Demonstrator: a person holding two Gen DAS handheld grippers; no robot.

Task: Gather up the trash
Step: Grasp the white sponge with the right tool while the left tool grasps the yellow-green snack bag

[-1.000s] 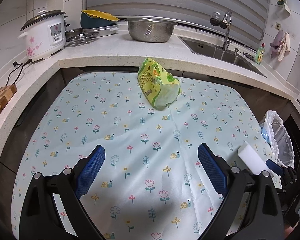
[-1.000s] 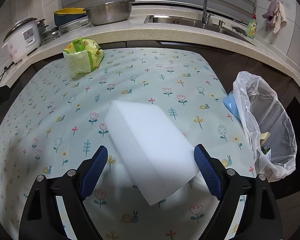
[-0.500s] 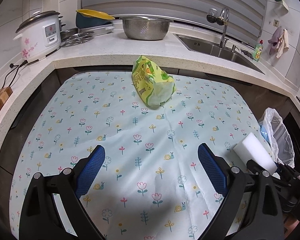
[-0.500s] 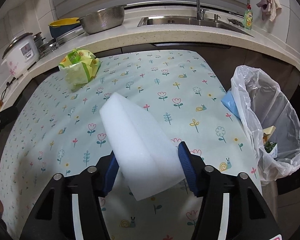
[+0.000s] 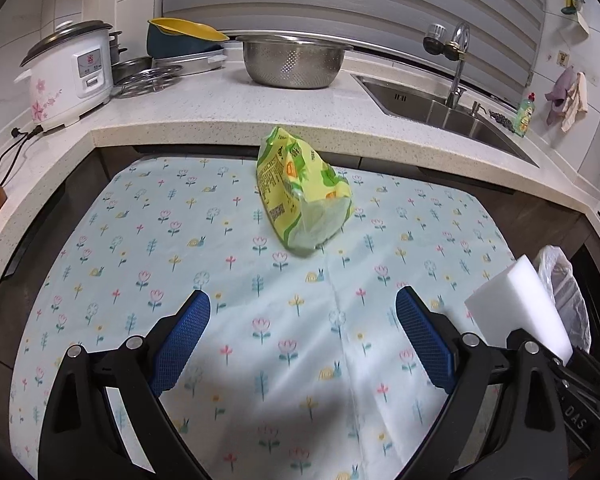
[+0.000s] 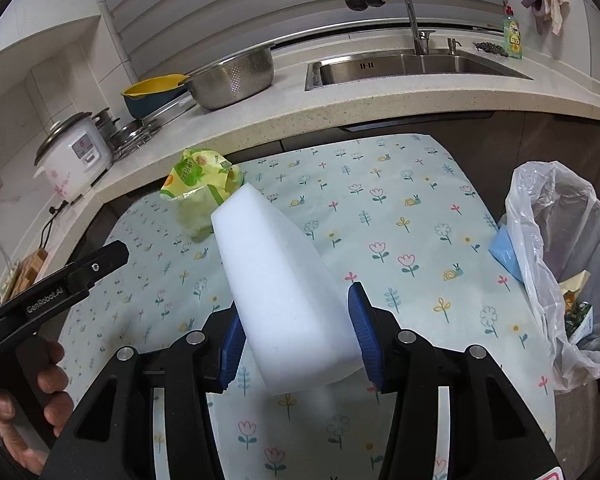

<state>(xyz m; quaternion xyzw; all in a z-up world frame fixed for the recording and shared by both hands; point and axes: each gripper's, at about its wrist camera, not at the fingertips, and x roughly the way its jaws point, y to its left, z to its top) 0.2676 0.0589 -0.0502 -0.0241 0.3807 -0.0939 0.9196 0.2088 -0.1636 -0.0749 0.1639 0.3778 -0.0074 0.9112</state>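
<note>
My right gripper (image 6: 296,336) is shut on a white foam block (image 6: 280,288) and holds it above the flowered tablecloth (image 6: 400,216). The block also shows in the left wrist view (image 5: 520,304) at the right. A crumpled yellow-green snack bag (image 5: 304,200) lies at the far side of the table, also in the right wrist view (image 6: 198,184). My left gripper (image 5: 302,336) is open and empty above the near part of the cloth (image 5: 140,240). A bin lined with a clear plastic bag (image 6: 560,260) stands off the table's right edge and holds some scraps.
A stone counter (image 5: 228,108) wraps the table's far and left sides, with a rice cooker (image 5: 68,72), a steel colander (image 5: 292,60), a yellow bowl (image 5: 184,36) and a sink (image 5: 440,108). A blue item (image 6: 504,248) lies by the bin.
My right gripper closed on the white block and lifted it off the cloth, tilting it up. My left gripper drew back a little and stayed open.
</note>
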